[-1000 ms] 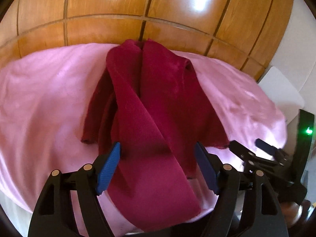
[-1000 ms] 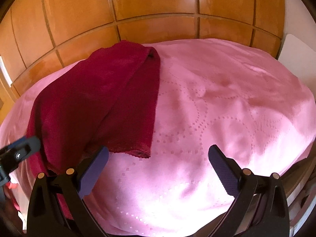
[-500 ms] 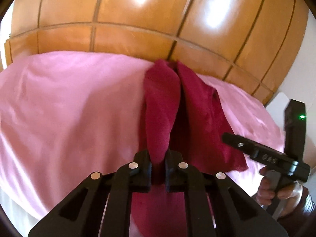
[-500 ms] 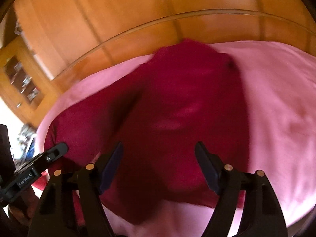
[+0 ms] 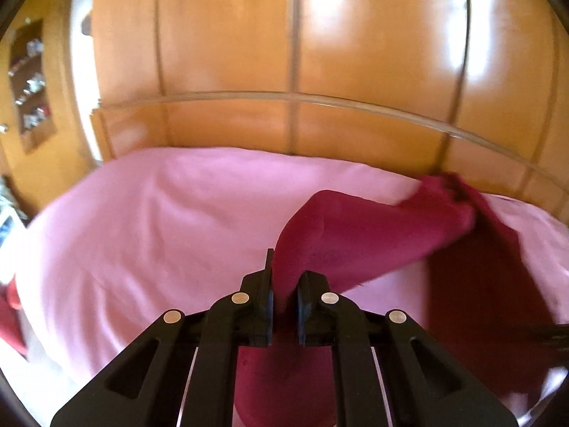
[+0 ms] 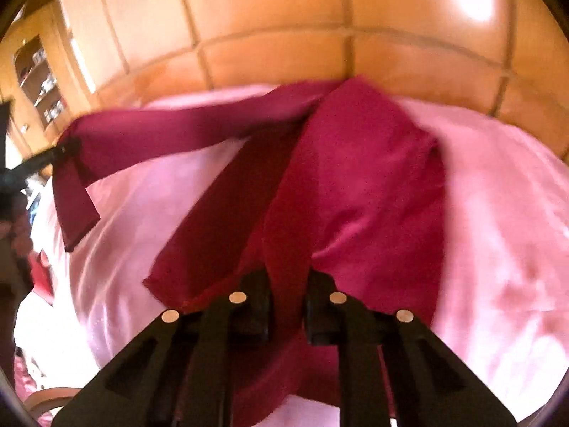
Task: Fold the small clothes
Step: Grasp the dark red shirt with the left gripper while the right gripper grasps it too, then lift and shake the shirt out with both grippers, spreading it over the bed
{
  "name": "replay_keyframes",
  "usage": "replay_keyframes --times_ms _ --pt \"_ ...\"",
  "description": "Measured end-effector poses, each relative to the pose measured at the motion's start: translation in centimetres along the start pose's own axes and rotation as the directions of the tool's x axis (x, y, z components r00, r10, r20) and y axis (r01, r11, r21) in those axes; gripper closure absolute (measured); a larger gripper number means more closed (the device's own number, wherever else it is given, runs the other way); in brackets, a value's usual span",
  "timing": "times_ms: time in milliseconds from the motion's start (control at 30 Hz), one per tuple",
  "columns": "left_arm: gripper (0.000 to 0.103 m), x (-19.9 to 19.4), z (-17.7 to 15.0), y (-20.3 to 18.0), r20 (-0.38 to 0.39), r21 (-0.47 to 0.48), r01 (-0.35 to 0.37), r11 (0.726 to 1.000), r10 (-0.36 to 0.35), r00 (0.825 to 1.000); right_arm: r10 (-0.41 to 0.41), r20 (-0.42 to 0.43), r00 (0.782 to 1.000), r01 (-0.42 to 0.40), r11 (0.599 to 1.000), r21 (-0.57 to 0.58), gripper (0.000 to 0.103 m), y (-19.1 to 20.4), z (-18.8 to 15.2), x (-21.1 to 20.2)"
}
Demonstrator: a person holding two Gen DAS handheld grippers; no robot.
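A dark red garment (image 5: 373,235) lies on the pink bed sheet (image 5: 142,231). My left gripper (image 5: 284,284) is shut on one long strip of it, lifted and stretched off to the left. From the right wrist, that strip (image 6: 177,131) runs taut to the left gripper (image 6: 60,153) at the far left. My right gripper (image 6: 286,284) has its jaws closing, with the pads pressing a fold at the near edge of the garment (image 6: 355,178). The rest of the cloth lies spread toward the headboard.
A glossy wooden headboard (image 5: 284,124) rises right behind the bed. Wooden shelves (image 5: 32,82) with small items stand at the far left. More red cloth (image 5: 10,306) shows off the bed's left edge. Pink sheet (image 6: 498,213) lies bare to the right.
The left gripper shut on a strip of the garment and carried it left and slightly up. The right gripper swung over the garment and closed on its near edge.
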State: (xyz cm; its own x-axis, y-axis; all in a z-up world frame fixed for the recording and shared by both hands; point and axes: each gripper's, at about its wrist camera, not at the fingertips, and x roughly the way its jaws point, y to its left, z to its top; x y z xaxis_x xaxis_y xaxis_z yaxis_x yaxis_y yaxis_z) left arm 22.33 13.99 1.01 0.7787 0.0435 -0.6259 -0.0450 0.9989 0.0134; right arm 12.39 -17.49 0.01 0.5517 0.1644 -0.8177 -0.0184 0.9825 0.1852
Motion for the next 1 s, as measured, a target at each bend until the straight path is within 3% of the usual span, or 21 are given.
replay_keyframes --times_ms 133,200,300,367,400,433,467,533,567,600,633,667,733,767,800,833,867,933,1000 --pt "0.095 3.2 1.9 1.6 0.007 0.025 -0.163 0.986 0.163 0.987 -0.177 0.040 0.983 0.175 0.984 0.040 0.095 -6.5 0.4 -3.1" --pt "0.095 4.3 2.6 2.6 -0.005 0.021 -0.213 0.977 0.213 0.977 -0.284 0.026 0.958 0.281 0.956 0.086 0.095 -10.9 0.7 -3.9" --pt "0.095 6.5 3.2 4.0 -0.051 0.010 -0.271 0.962 0.272 0.961 -0.308 -0.031 0.951 0.306 0.919 0.248 0.095 -17.4 0.9 -4.3" --pt "0.095 8.2 3.2 4.6 -0.098 0.014 -0.310 0.951 0.310 0.946 -0.383 -0.059 0.922 0.382 0.876 0.295 0.096 -20.5 1.0 -4.0" --pt "0.094 8.8 2.9 4.7 -0.119 0.013 -0.322 0.947 0.321 0.939 -0.380 -0.075 0.922 0.383 0.865 0.323 0.096 -22.0 1.0 -3.7" --pt "0.093 9.4 2.6 4.9 -0.145 0.008 -0.338 0.941 0.336 0.931 -0.326 -0.089 0.941 0.335 0.858 0.389 0.096 -23.7 0.9 -3.6" --pt "0.091 9.8 2.1 5.0 -0.175 0.007 -0.347 0.938 0.343 0.923 -0.309 -0.095 0.946 0.319 0.840 0.438 0.096 -25.1 0.7 -3.7" --pt "0.080 9.8 1.5 4.6 -0.191 0.007 -0.358 0.934 0.352 0.916 -0.375 -0.103 0.921 0.382 0.822 0.423 0.096 -26.5 1.0 -4.3" --pt "0.062 9.1 1.0 4.4 -0.179 -0.002 -0.367 0.930 0.361 0.915 -0.417 -0.105 0.903 0.422 0.812 0.403 0.096 -26.9 1.1 -4.4" --pt "0.037 8.5 0.9 4.1 -0.167 -0.016 -0.372 0.928 0.364 0.916 -0.430 -0.106 0.897 0.435 0.809 0.395 0.096 -27.1 1.3 -4.3" --pt "0.030 7.4 0.5 3.9 -0.143 -0.048 -0.372 0.927 0.362 0.921 -0.425 -0.099 0.900 0.428 0.815 0.391 0.095 -27.1 1.3 -4.4" --pt "0.030 6.1 0.1 3.6 -0.117 -0.091 -0.337 0.937 0.326 0.938 -0.421 -0.091 0.902 0.422 0.822 0.382 0.092 -26.9 1.2 -4.4" --pt "0.030 4.0 -1.0 2.4 -0.103 -0.152 -0.199 0.968 0.185 0.977 -0.397 -0.075 0.915 0.397 0.849 0.348 0.065 -25.8 0.9 -4.4" --pt "0.030 3.0 -1.8 1.2 -0.107 -0.171 -0.104 0.980 0.086 0.991 -0.364 -0.064 0.929 0.364 0.871 0.329 0.048 -25.4 0.4 -4.3" --pt "0.030 2.3 -2.5 0.1 -0.114 -0.183 -0.017 0.983 -0.004 0.994 -0.351 -0.053 0.935 0.349 0.882 0.315 0.045 -24.9 0.3 -4.3" --pt "0.030 1.6 -3.7 -1.7 -0.136 -0.200 0.109 0.974 -0.138 0.981 -0.342 -0.046 0.939 0.340 0.894 0.292 0.044 -24.3 0.3 -4.0" --pt "0.030 1.4 -4.6 -3.0 -0.164 -0.202 0.182 0.962 -0.217 0.962 -0.327 -0.049 0.944 0.328 0.906 0.267 0.038 -23.7 0.4 -3.5" --pt "0.030 1.5 -6.9 -7.2 -0.254 -0.187 0.334 0.924 -0.374 0.892 -0.318 -0.074 0.945 0.326 0.916 0.232 0.028 -23.2 0.6 -1.9" --pt "0.030 1.7 -8.6 -10.3 -0.310 -0.180 0.413 0.893 -0.450 0.837 -0.317 -0.110 0.942 0.333 0.920 0.206 0.025 -22.8 0.5 -0.2"
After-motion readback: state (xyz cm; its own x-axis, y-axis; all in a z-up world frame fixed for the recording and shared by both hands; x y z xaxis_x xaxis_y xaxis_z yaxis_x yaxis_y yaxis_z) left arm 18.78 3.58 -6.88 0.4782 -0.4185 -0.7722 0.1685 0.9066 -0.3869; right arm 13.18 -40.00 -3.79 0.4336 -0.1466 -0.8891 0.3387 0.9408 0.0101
